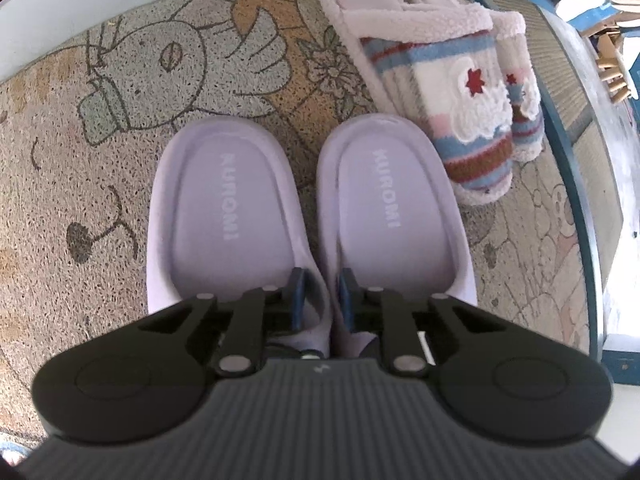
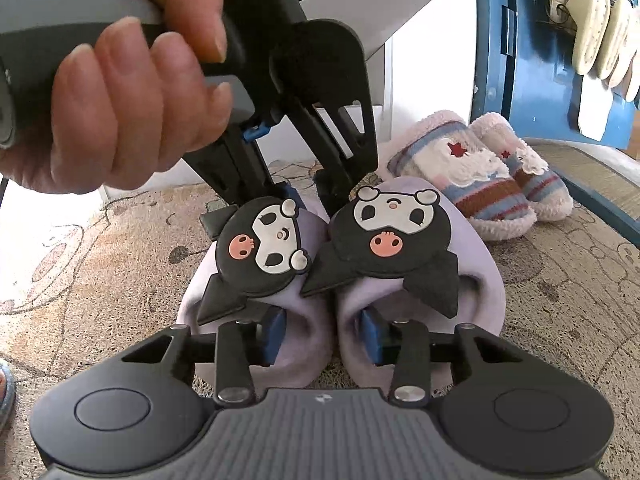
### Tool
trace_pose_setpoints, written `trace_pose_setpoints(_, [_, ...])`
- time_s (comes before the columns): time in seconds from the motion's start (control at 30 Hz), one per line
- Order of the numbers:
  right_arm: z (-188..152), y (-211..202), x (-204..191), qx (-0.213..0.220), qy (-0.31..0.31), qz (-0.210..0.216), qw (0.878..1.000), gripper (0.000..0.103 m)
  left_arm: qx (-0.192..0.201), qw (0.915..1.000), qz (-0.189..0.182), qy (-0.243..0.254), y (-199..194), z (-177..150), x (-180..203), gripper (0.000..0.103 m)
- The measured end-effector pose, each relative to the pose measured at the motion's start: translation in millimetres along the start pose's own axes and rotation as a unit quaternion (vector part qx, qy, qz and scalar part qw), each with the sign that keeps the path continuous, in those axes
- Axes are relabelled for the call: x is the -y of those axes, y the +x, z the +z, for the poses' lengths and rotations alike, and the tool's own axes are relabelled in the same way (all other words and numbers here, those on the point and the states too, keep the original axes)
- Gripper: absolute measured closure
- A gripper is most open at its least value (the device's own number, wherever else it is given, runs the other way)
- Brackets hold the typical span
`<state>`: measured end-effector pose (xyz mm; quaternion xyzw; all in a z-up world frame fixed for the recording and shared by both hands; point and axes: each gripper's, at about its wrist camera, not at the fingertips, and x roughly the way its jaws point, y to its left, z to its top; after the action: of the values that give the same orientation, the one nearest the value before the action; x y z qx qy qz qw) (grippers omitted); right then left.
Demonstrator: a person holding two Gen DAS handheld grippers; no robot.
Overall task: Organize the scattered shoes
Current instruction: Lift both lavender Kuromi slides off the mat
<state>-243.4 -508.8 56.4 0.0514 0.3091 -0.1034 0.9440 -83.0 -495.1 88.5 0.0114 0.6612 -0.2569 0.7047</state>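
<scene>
Fingers of my left gripper [image 1: 320, 300] pinched the touching inner walls of the two lilac foam slippers [image 1: 384, 200] at the heel end; my right gripper [image 2: 322, 336] clamped the same walls at the toe end. Pair sat side by side on the printed doormat [image 1: 60, 160], beside the striped fleece slippers [image 1: 460, 92]. Judged light, soft and squashy; walls were the best hold.

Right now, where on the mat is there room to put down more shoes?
The mat is bare left of the purple Kuromi slippers, across the bird drawing up to the white wall. It is crowded on the right: the fluffy striped slippers sit close beside the purple pair, against the blue frame.
</scene>
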Motion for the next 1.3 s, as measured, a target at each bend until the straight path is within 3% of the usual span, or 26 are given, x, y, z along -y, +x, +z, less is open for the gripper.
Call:
trace_pose_setpoints(0.2, [2,-7,3,0.000,0.003,-0.009,1.000,0.061,0.005,0.9999,-0.005,0.012,-2,-3,9,0.086])
trace_pose_setpoints(0.47, [-8,0,9,-0.013,0.015,-0.010,1.000,0.062,-0.024,0.9997,0.005,0.002,17,2,12,0.080])
trace_pose_setpoints(0.8, [-6,-1,9,-0.015,0.011,-0.008,1.000,0.065,0.003,0.9989,0.039,0.025,15,-6,26,0.084])
trace_pose_setpoints(1.3, [9,-26,12,0.006,0.008,-0.031,0.999,0.066,0.017,0.9987,0.009,0.048,-15,-10,44,0.085])
